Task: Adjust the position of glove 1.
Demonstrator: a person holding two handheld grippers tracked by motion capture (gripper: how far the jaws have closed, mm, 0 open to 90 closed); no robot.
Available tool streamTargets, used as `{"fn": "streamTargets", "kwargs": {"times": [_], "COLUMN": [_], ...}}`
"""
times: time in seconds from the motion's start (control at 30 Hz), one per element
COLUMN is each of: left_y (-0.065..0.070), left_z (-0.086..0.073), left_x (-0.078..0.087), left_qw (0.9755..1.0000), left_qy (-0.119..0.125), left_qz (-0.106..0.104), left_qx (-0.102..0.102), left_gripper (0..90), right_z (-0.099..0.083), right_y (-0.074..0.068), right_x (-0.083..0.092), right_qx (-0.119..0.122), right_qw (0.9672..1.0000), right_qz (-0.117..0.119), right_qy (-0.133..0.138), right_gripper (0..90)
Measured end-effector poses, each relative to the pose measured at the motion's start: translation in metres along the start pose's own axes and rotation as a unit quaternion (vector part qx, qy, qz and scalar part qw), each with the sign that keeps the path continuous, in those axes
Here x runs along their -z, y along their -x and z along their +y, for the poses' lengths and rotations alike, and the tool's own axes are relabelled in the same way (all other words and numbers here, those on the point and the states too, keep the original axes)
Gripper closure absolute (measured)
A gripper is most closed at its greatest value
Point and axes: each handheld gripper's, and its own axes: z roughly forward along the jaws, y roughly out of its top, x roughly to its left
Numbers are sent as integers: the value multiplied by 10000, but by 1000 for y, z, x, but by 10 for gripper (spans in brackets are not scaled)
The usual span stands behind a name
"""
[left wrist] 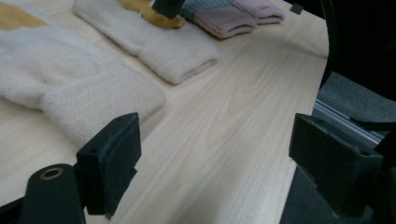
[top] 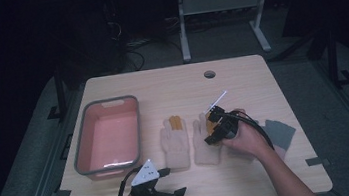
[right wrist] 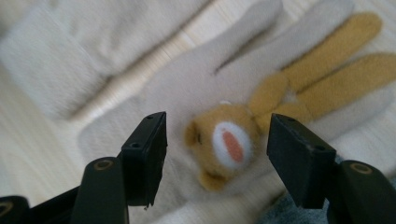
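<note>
A light wooden table (top: pixel 171 86) holds two cream knitted gloves lying side by side near its middle, seen from above. The right glove (top: pixel 205 142), the one being worked on, lies flat with its long axis running from the person's edge toward the far edge: the ribbed cuff points back at the person, the fingers point away. The left glove (top: pixel 175 143) lies parallel just beside it, the same way round, with a narrow strip of bare table between them.

The right gripper (top: pixel 214 126), held in the person's right hand (top: pixel 245 139), hovers low over the right glove's palm with its black jaws spread apart. In the right gripper view, a small plush animal face (right wrist: pixel 224 144) sits between the jaws, tan fuzz with a white muzzle and a pink-orange oval at its centre; neither pad presses on it. Two long tan ears run on from the face along the glove's fingers. The glove's knit looks soft and slightly fuzzy.

The left gripper (top: pixel 172 195) rests near the table's front edge, its jaws wide apart with nothing between them; its felt-like pads (left wrist: pixel 121 161) are dark.

A pink rectangular plastic bin (top: pixel 87 139) with a grey rim stands at the left. Folded grey and pink fabric (top: pixel 280 133) lies past the right hand.
</note>
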Motion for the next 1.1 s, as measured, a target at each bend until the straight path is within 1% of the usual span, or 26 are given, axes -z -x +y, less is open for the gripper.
{"fn": "streamTargets", "kwargs": {"times": [0.1,0.23,0.27,0.3,0.33,0.37,0.4,0.43,0.6,0.67,0.7,0.8,0.87,1.1], "left_y": [-1,-1,-1,-1,-1,-1,-2,-2,-1,-1,-1,-1,-2,-1], "left_z": [0,0,0,0,0,0,0,0,0,0,0,0,0,0], "left_x": [0,1,1,1,1,1,1,1,0,0,0,0,1,2], "left_qw": [10000,10000,10000,10000,10000,10000,10000,10000,10000,10000,10000,10000,10000,10000], "left_qy": [5,22,29,29,21,21,24,23,14,11,9,25,26,30], "left_qz": [-14,-12,-10,-10,-4,-4,-2,-2,-12,-20,-27,-15,-11,2], "left_qx": [28,37,40,40,33,33,-1,-1,14,13,16,4,14,1], "left_gripper": [168,168,168,168,168,168,168,168,168,168,168,168,168,168], "right_z": [0,1,1,1,0,0,-1,-1,-1,-1,0,1,2,6], "right_y": [-1,-5,-6,-6,-6,-6,-5,-4,-7,-7,-6,-6,-7,-12], "right_x": [-6,-14,-15,-15,-16,-16,-16,-16,-15,-14,-13,-11,-8,2], "right_qx": [35,131,145,145,116,116,98,85,77,75,35,36,51,155], "right_qw": [9999,9990,9988,9988,9989,9989,9990,9991,9987,9988,9990,9991,9991,9993], "right_qz": [-69,-299,-344,-344,-364,-364,-354,-332,-422,-403,-365,-347,-364,-330], "right_qy": [-134,-319,-324,-324,-288,-288,-259,-260,-263,-258,-255,-255,-206,-124], "right_gripper": [402,463,477,477,508,508,534,541,574,585,596,608,613,616]}}
